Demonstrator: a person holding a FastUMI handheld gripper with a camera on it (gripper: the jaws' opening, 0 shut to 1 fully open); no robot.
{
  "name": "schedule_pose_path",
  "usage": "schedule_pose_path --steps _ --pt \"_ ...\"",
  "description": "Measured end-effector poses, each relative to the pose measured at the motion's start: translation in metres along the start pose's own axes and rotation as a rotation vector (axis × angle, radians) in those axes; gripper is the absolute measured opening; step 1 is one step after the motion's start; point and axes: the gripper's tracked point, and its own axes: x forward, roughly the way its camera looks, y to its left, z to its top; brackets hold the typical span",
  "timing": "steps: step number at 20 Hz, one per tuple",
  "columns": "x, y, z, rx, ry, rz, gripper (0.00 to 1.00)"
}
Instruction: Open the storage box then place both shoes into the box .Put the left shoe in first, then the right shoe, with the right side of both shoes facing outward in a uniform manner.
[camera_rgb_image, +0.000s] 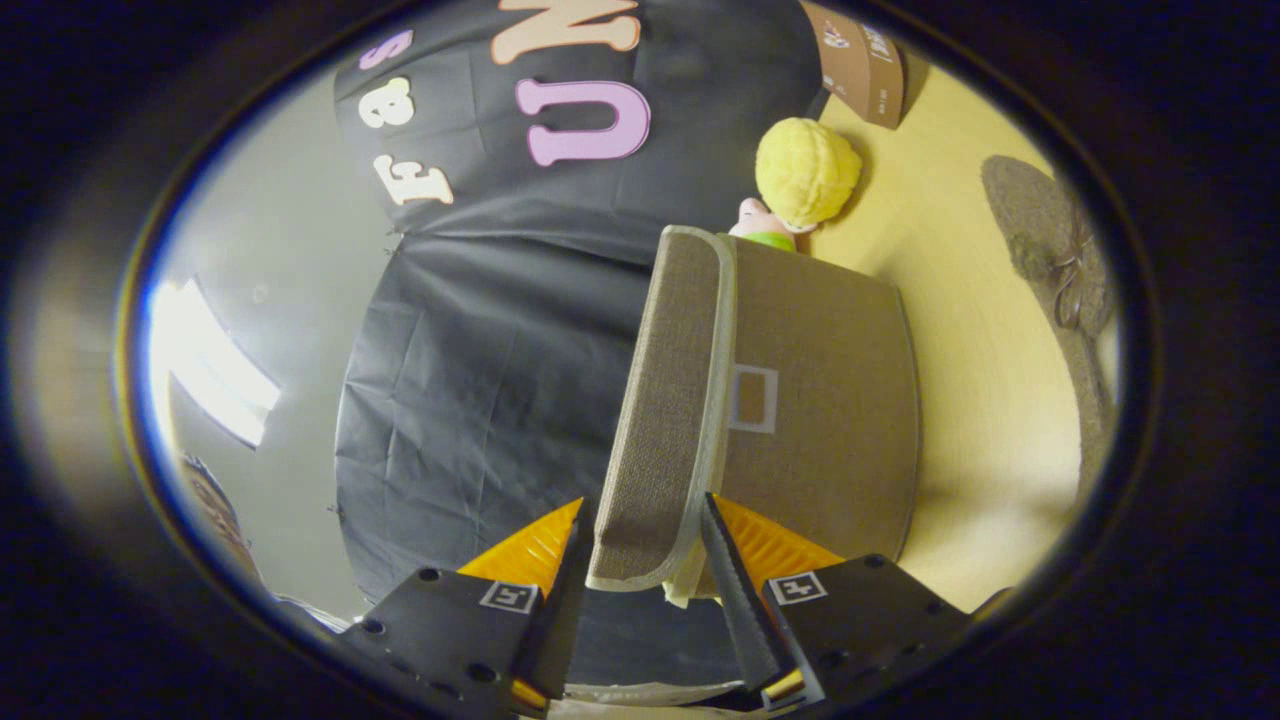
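Judging from the gripper view, stood at the opening step: gripper (640, 545) closed on the lid (668, 400) of the storage box (820, 420), lid edge between both fingers, one shoe (1060, 270) lying on the floor well beyond, nothing boxed yet.

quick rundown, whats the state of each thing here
box: stands on the floor, lid on top.
lid: its edge sits between the jaws; whether it is lifted is hard to tell.
gripper: jaws close on either side of the lid edge, seemingly clamping it.
shoe: lying on the floor beyond the box, not in it.
plush toy: on the floor behind the box.
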Motion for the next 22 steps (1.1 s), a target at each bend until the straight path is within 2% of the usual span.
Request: schedule_pose_path --steps 1,3,5,7,10,12,19,22 --pt "-0.011 -0.006 0.011 -0.008 -0.051 -0.045 0.3" --pt "-0.003 0.006 0.019 0.047 -0.072 0.014 0.05" --pt "0.002 0.016 0.012 0.047 -0.054 0.032 0.05" --pt "0.002 0.003 0.009 0.006 -0.053 -0.019 0.05" --pt "0.003 -0.007 0.013 0.023 -0.06 -0.06 0.05" --pt "-0.002 -0.009 0.015 0.043 -0.065 -0.059 0.27" --pt "-0.003 -0.038 0.02 0.139 -0.113 -0.052 0.72" --pt "0.005 -0.043 0.022 0.202 -0.114 -0.021 0.91"
